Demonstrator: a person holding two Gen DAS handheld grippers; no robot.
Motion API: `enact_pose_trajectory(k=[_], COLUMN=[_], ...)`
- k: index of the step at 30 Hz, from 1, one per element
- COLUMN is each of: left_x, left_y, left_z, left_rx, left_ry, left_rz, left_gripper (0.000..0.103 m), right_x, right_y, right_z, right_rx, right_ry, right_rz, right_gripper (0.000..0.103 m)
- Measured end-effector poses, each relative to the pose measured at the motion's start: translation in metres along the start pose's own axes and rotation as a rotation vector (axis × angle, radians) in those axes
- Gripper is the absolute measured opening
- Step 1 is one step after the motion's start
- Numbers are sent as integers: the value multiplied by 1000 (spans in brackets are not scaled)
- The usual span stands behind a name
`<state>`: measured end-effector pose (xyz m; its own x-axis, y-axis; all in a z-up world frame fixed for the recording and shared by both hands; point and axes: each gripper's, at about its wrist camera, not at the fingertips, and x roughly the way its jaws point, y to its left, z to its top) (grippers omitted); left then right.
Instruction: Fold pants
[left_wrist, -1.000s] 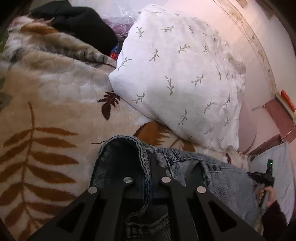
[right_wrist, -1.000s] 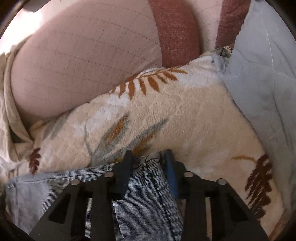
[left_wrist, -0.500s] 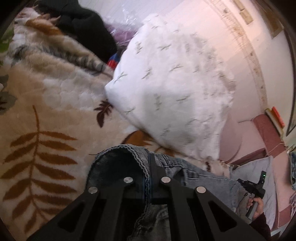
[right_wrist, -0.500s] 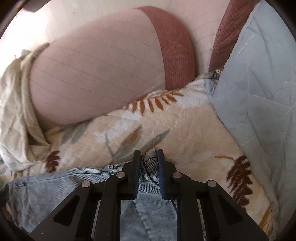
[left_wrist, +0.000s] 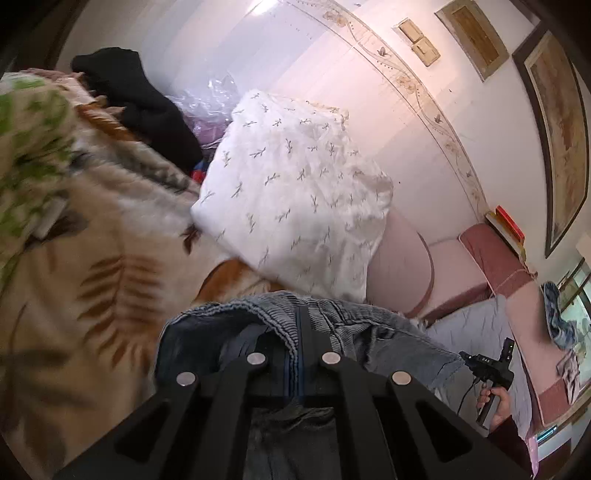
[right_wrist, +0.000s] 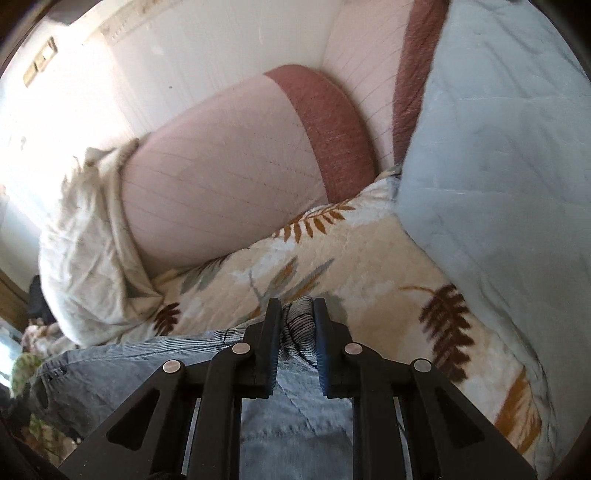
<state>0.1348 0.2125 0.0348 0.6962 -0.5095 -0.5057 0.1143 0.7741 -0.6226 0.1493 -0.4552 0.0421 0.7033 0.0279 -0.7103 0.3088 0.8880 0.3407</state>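
Bed blanket (right_wrist: 369, 258) beneath | my left gripper (left_wrist: 299, 332) clamped on jeans (left_wrist: 388, 332) hem | my right gripper (right_wrist: 297, 325) pinching jeans edge between jaws

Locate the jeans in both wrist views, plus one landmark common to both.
Left wrist: jeans at bottom centre, waistband pinched in the left gripper, denim running right toward the hand with the other gripper.
Right wrist: jeans along the bottom left and centre, edge clamped in the right gripper.
Shared landmark: the cream leaf-print blanket under the jeans.
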Motion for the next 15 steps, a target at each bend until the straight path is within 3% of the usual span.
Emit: enact_pose_trajectory(k=[5, 8, 15], left_x=[-47, -61, -68], left_y=[5, 13, 35], left_z=[-56, -97, -156], left_rx=[-12, -16, -71], left_ry=[27, 85, 222], left_rz=[25, 60, 129], left_gripper=[3, 4, 5], right_x=[-35, -58, -54], right_y=[-23, -43, -91], right_z=[-40, -75, -164], right_rx=[16, 19, 35], right_ry=[9, 33, 195], right_rz=[48, 69, 42], right_gripper=[15, 16, 16])
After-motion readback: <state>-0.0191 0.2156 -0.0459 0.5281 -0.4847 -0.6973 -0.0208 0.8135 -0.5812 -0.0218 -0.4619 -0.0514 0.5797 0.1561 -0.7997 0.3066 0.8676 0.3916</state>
